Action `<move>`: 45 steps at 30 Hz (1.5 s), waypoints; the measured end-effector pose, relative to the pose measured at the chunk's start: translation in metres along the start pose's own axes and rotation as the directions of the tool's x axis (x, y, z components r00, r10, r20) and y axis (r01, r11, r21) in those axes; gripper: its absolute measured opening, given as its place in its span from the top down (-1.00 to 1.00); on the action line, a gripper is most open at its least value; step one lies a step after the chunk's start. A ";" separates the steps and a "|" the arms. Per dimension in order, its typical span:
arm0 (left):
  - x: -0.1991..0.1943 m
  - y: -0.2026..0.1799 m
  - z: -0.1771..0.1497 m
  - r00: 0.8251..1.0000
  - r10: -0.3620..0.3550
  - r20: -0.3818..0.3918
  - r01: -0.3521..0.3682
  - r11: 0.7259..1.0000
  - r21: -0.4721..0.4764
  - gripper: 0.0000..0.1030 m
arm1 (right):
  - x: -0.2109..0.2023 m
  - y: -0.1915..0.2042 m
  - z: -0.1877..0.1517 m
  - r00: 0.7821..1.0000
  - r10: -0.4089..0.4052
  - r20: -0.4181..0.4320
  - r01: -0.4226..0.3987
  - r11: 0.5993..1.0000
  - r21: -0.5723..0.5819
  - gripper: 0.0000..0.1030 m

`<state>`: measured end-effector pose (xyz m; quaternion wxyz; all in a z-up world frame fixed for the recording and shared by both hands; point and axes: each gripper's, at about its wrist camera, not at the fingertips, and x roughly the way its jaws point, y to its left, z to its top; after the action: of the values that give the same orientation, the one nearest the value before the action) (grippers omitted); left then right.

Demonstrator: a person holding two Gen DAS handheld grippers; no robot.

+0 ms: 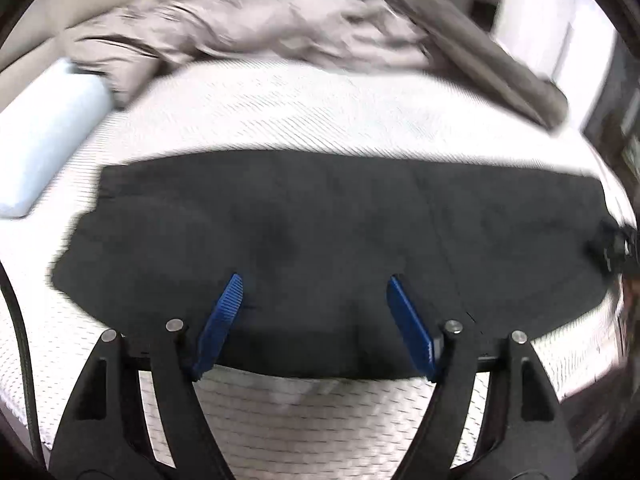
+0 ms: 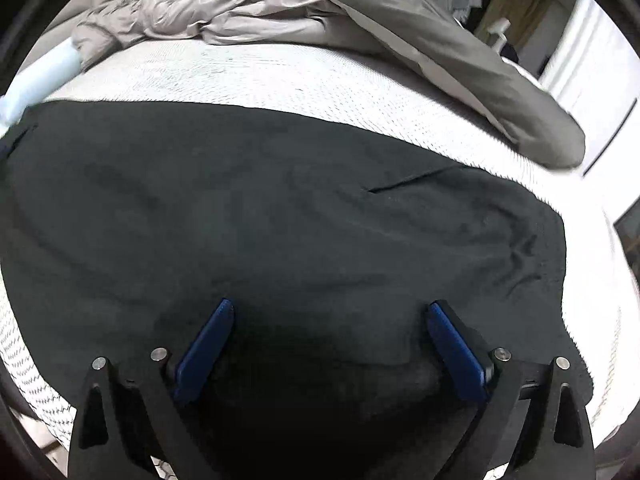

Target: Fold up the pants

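Black pants (image 1: pixel 320 240) lie flat across the white mattress (image 1: pixel 280 112), stretched left to right as a long dark band. My left gripper (image 1: pixel 314 280) hovers above their near edge, blue pads apart, with nothing between them. In the right wrist view the same pants (image 2: pixel 280 220) fill most of the picture, with a slit pocket (image 2: pixel 404 184) and a gathered waistband end at the right. My right gripper (image 2: pixel 330 306) stands wide open over the cloth near that end, holding nothing. At the right rim of the left wrist view a dark object (image 1: pixel 616 246), perhaps the other gripper, is too blurred to tell.
A crumpled grey duvet (image 2: pixel 280 12) is piled along the far side of the bed, one fold running down to the right (image 2: pixel 520 100). A pale blue pillow (image 1: pixel 52 140) lies at the far left. The mattress edge drops off at the right near white furniture (image 2: pixel 592 60).
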<state>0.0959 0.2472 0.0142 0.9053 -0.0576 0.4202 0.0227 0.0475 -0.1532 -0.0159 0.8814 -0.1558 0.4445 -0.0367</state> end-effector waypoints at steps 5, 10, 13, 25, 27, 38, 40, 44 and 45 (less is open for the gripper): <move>0.024 0.050 -0.003 0.988 0.139 -0.071 -0.145 0.985 -0.089 0.19 | -0.006 0.007 -0.006 1.000 0.013 0.010 -0.013 1.000 -0.011 -0.90; 0.038 0.086 -0.010 0.961 0.261 -0.090 -0.269 0.958 -0.098 0.31 | 0.001 0.000 0.000 1.000 0.017 0.008 -0.017 1.000 -0.012 -0.90; 0.038 0.104 -0.001 0.952 0.291 -0.091 -0.302 0.941 -0.154 0.43 | 0.005 -0.005 0.002 1.000 0.013 0.008 -0.013 1.000 -0.013 -0.90; 0.084 0.067 0.025 0.943 0.308 -0.125 -0.317 0.947 -0.057 0.14 | 0.001 0.003 0.003 0.999 0.029 0.017 -0.028 0.999 -0.035 -0.90; 0.081 0.087 0.031 0.944 0.306 -0.122 -0.323 0.934 -0.153 0.18 | 0.001 0.001 0.003 1.000 0.023 0.013 -0.023 0.999 -0.024 -0.90; 0.118 0.090 0.060 0.958 0.230 -0.170 -0.267 0.932 -0.243 0.18 | 0.002 0.006 0.005 0.999 0.040 0.016 -0.039 0.999 -0.038 -0.90; 0.111 0.093 0.061 0.953 0.256 -0.163 -0.294 0.913 -0.283 0.19 | 0.004 -0.001 0.004 1.000 0.027 0.009 -0.027 0.999 -0.021 -0.90; 0.076 0.061 0.057 0.973 0.214 -0.087 -0.230 0.938 -0.259 0.19 | 0.004 -0.014 0.004 0.999 0.040 0.001 -0.040 0.998 0.042 -0.90; 0.065 0.046 0.054 0.983 0.178 -0.054 -0.186 0.953 -0.241 0.18 | 0.001 -0.012 0.005 0.998 0.063 0.009 -0.063 0.997 0.041 -0.90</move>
<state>0.1747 0.2988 -0.0045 0.8786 -0.1305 0.4319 0.1567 0.0532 -0.1632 -0.0105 0.8868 -0.1236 0.4450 -0.0174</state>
